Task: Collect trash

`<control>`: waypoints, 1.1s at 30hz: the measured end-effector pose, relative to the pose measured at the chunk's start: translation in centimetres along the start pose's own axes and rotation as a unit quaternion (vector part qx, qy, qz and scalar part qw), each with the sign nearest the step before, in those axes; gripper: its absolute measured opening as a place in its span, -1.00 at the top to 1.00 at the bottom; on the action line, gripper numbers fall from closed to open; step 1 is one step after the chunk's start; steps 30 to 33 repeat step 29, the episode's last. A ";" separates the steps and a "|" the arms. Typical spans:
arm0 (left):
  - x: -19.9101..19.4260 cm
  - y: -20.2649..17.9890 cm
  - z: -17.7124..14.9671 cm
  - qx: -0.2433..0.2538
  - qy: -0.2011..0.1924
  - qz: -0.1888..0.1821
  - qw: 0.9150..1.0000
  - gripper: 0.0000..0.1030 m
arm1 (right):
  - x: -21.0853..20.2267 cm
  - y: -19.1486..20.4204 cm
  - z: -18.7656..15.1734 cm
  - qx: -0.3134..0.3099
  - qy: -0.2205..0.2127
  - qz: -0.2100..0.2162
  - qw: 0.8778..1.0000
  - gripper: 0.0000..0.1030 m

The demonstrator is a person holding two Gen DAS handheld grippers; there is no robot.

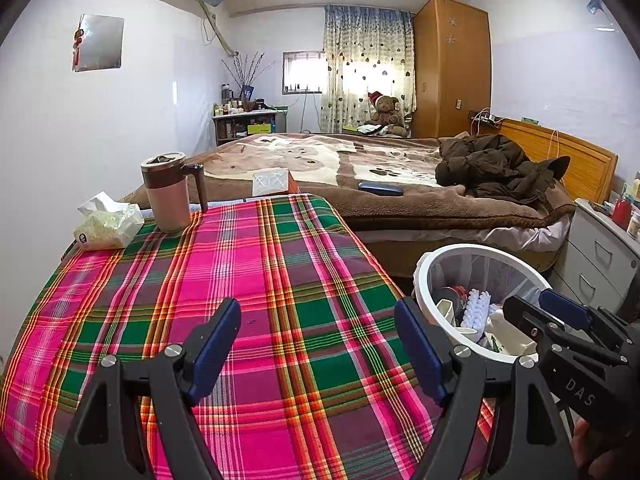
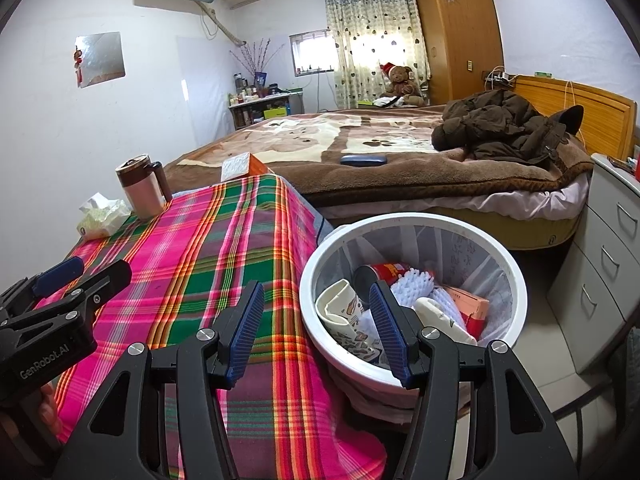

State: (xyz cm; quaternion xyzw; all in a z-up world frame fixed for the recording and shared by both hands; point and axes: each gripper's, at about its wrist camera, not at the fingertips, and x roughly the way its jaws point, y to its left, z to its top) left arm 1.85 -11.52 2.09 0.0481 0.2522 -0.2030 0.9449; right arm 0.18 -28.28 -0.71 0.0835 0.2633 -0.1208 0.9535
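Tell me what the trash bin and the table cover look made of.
Trash bin: smooth white plastic by its look, with a glossy moulded rim and a thin translucent bag lining it. Table cover: woven fabric, matte, in pink, green and orange plaid that drapes softly over the table's edge.

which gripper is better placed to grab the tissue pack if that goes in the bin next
Left, probably. The left gripper hangs open and empty over the plaid tablecloth, on the side where the tissue pack lies beside the mug. The right gripper, also open, sits by the white trash bin.
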 end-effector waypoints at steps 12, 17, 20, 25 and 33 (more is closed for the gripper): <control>0.0 -0.1 0.1 0.001 0.000 -0.007 1.000 -0.56 | 0.1 0.1 -0.1 -0.001 0.001 0.001 1.000 -0.10; -0.1 -0.1 0.1 -0.001 0.000 -0.005 1.000 -0.56 | 0.2 0.2 -0.1 0.000 0.001 0.001 1.000 -0.10; -0.1 -0.1 0.0 -0.001 0.002 -0.005 1.000 -0.56 | 0.1 0.2 -0.1 0.000 0.001 0.001 1.000 -0.10; 0.1 -0.1 0.1 -0.002 0.003 -0.002 1.000 -0.56 | 0.2 0.3 -0.2 0.000 0.001 0.001 1.000 -0.10; 0.2 -0.1 0.1 -0.002 0.005 -0.001 1.000 -0.56 | 0.3 0.4 -0.3 0.000 0.003 0.001 1.000 -0.10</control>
